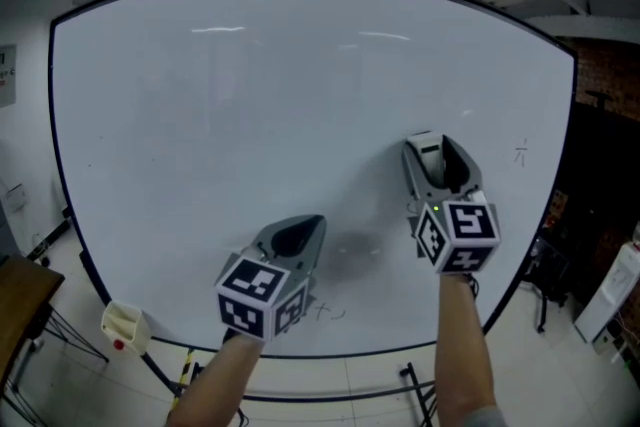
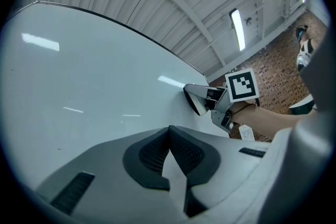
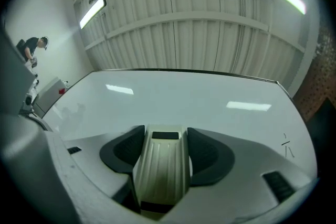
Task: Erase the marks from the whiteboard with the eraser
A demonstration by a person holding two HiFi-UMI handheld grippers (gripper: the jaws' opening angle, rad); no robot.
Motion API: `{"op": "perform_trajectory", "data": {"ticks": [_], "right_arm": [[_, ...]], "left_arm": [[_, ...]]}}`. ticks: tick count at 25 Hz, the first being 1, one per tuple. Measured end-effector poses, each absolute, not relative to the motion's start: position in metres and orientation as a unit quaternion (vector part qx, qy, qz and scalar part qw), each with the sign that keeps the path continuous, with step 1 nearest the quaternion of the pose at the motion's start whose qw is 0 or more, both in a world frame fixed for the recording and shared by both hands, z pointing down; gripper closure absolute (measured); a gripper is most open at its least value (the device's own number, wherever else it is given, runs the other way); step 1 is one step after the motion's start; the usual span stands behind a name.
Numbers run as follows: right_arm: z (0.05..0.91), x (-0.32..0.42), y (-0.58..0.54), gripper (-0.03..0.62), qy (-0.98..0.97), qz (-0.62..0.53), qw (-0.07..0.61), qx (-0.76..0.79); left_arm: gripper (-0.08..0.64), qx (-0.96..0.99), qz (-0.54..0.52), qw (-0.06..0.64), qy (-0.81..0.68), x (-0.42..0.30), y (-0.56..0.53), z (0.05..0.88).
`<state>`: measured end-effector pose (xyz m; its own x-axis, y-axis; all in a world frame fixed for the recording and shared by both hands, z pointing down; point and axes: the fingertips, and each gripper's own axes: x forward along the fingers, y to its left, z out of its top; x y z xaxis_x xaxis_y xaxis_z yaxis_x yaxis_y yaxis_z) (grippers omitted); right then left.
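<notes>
The whiteboard fills the head view. A small dark mark sits near its right edge and shows again as the mark in the right gripper view. Faint scribbles lie near the bottom edge. My right gripper is shut on a cream ribbed eraser, with its tip at the board's right middle. My left gripper hovers close to the lower board, shut with nothing in it. In the left gripper view its black pads meet at the tip, and the right gripper touches the board beyond.
A small white holder with a red item hangs at the board's lower left corner. A wooden table stands at the left. The board's stand legs show below. A brick wall and a white appliance are at the right.
</notes>
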<state>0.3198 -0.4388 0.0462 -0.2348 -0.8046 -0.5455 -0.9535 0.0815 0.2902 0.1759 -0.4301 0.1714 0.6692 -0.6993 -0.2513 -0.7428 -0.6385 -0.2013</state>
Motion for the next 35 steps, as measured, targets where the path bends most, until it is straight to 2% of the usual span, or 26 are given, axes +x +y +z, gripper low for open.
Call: {"op": "perform_trajectory", "data": {"ticks": [11,25,35], "right_arm": [[0.102,0.319,-0.397,0.33,0.775,0.26,0.129,-0.562],[0.214,0.323,-0.383,0.327,0.784,0.164,0.083,-0.594],[0.223,0.311,-0.387,0.328,0.795,0.157,0.085,-0.579]], "left_arm": [[0.568,-0.926,0.074,0.127,0.349,0.213,-0.427,0.186],[0.568,-0.953,0.055,0.067,0.291,0.24,-0.427,0.255],[0.568,-0.954,0.062,0.063,0.287,0.237,-0.428,0.257]]}}
